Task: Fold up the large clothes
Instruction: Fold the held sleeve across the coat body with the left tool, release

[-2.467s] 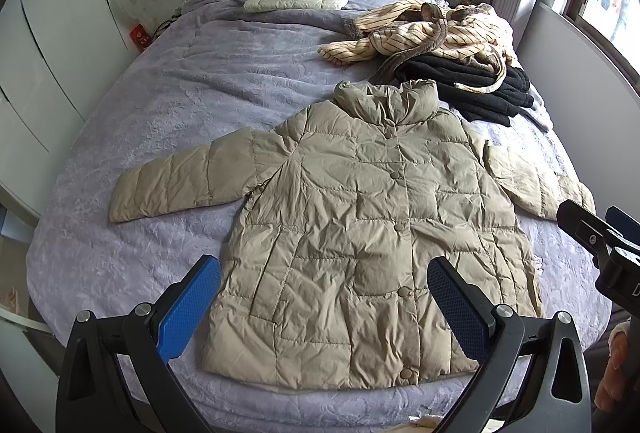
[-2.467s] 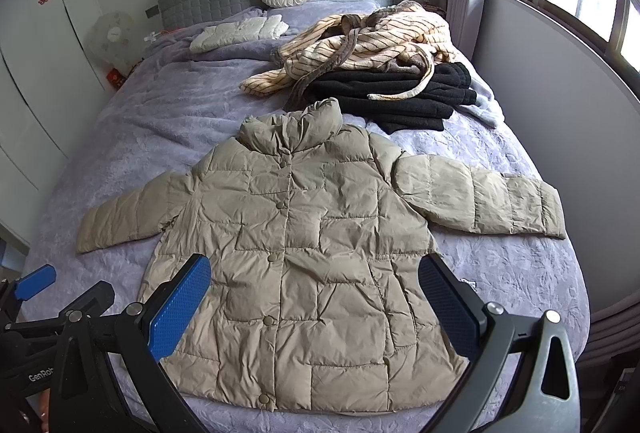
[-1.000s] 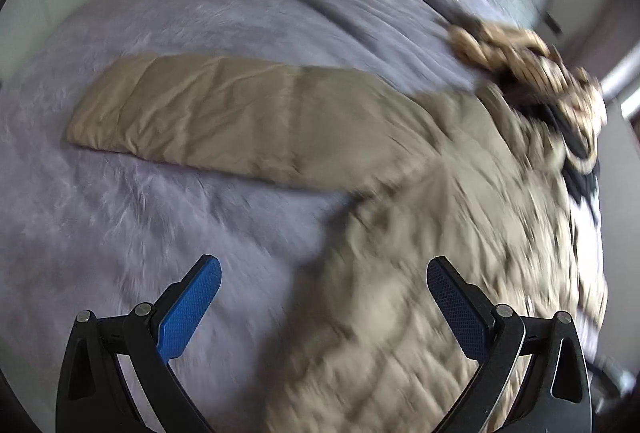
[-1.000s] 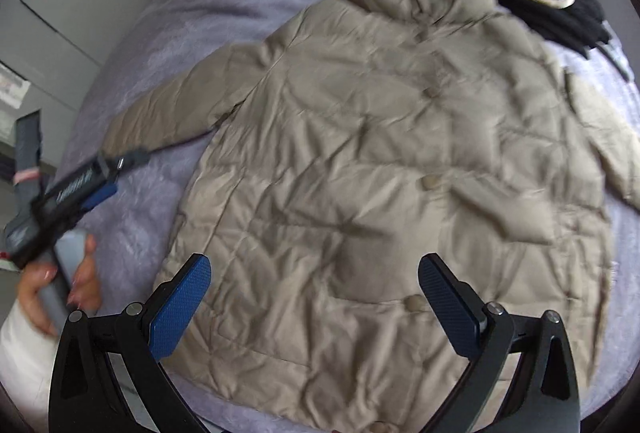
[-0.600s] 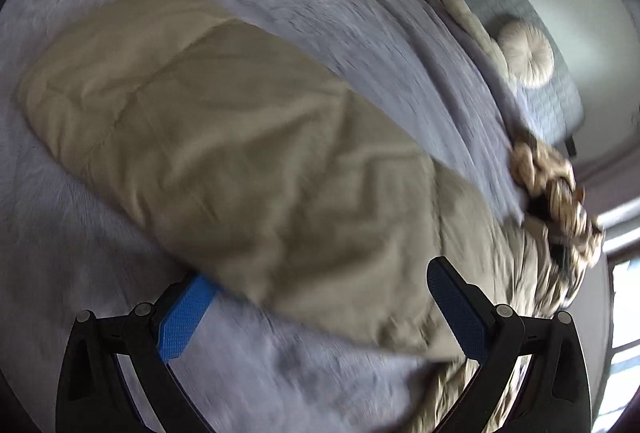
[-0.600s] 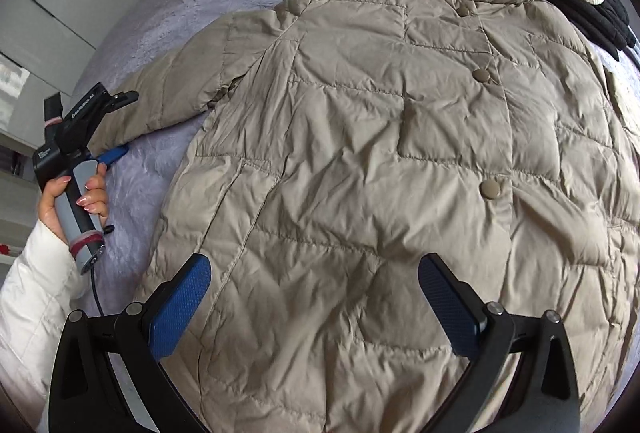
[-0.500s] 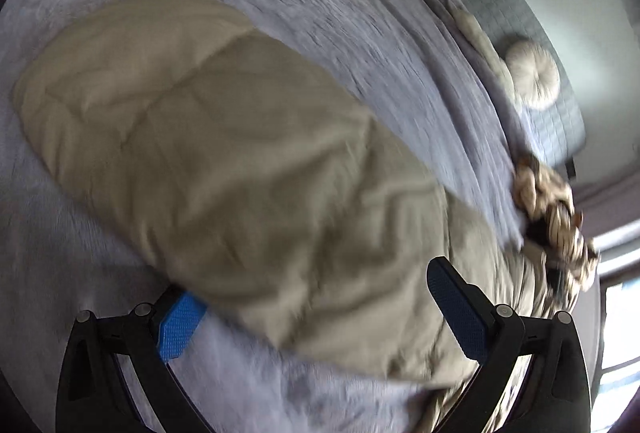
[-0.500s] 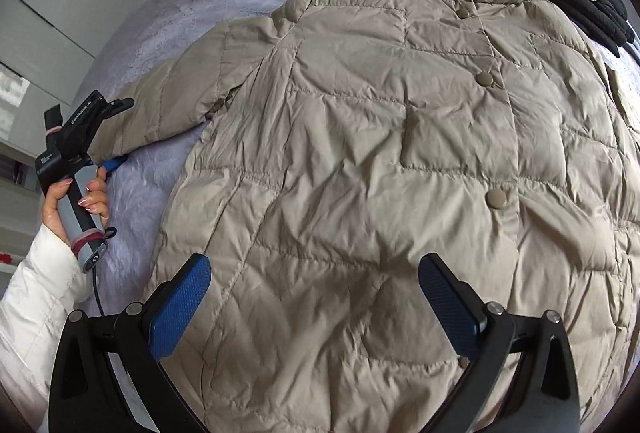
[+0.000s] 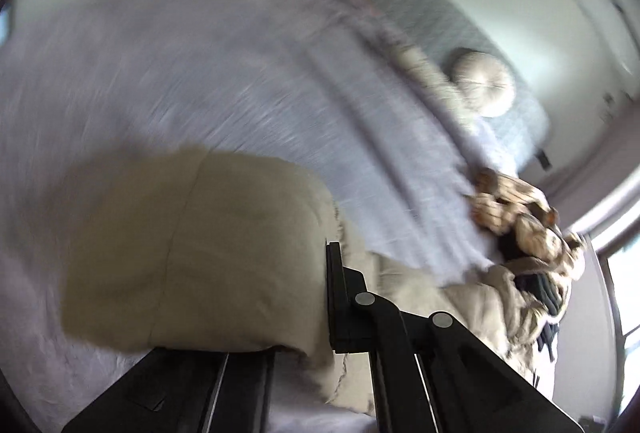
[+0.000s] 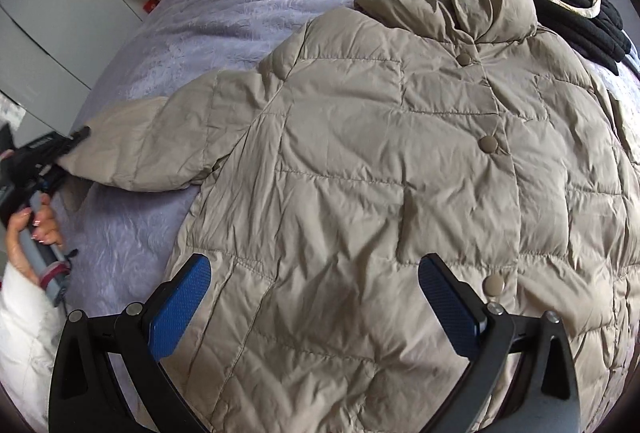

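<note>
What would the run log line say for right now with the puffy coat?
left gripper: jaws just closed, shut on sleeve cuff | right gripper: open, above puffy coat front | coat: flat on bed, unfolded

The left gripper (image 10: 70, 147), which had hung open over the hem of the beige puffer jacket (image 10: 400, 173), travelled out along the left sleeve (image 9: 192, 253) toward the left edge of the bed (image 10: 224, 5), and its jaws have just been closing on the cuff. The right gripper (image 10: 316, 297) came down closer over the jacket's front, its jaws wide apart, so the jacket filled its view.
</note>
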{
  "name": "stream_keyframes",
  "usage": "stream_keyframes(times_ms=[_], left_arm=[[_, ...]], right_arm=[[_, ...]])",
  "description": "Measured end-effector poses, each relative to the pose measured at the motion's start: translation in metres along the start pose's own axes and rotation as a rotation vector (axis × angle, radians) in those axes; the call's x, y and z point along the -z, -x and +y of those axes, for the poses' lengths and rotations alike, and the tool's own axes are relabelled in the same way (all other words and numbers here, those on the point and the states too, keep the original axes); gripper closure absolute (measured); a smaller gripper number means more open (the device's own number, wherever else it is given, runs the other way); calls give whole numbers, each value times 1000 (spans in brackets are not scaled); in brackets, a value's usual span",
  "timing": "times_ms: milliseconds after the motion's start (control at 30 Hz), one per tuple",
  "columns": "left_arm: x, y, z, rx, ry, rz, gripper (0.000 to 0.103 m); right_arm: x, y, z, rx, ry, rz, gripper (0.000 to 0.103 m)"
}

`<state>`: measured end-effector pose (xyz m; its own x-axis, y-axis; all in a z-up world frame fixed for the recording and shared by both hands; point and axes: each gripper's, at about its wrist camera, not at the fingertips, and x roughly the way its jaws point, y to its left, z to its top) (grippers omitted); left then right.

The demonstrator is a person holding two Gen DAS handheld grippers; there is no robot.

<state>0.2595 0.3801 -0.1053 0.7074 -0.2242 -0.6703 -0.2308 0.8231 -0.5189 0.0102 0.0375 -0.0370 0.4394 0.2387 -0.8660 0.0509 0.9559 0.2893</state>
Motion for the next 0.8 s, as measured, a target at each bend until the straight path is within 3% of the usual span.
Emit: stream_keyframes(times_ms=[233,300,433,633,767,800], left_arm=[[1,27,-122,194,-283,-31,97],[17,25,-162,230,-375,-18,97],[68,-18,-245,279,-529,87,97],[173,-104,-317,145,-765,284,97],[209,-131,-328,43,-856,326,97],[215,-130,-326,29,-866,326,92]], right_arm=[[-19,-21,-38,6,-66,-18,0],[-17,-18,-49,12,-76,-26,0],[-16,-8,-85,36,-132,-46,0],[-9,11,-155,89,-214,-60,0],[3,19,-196,118,-271,-64,0],[4,20,-204,122,-282,-65,0]])
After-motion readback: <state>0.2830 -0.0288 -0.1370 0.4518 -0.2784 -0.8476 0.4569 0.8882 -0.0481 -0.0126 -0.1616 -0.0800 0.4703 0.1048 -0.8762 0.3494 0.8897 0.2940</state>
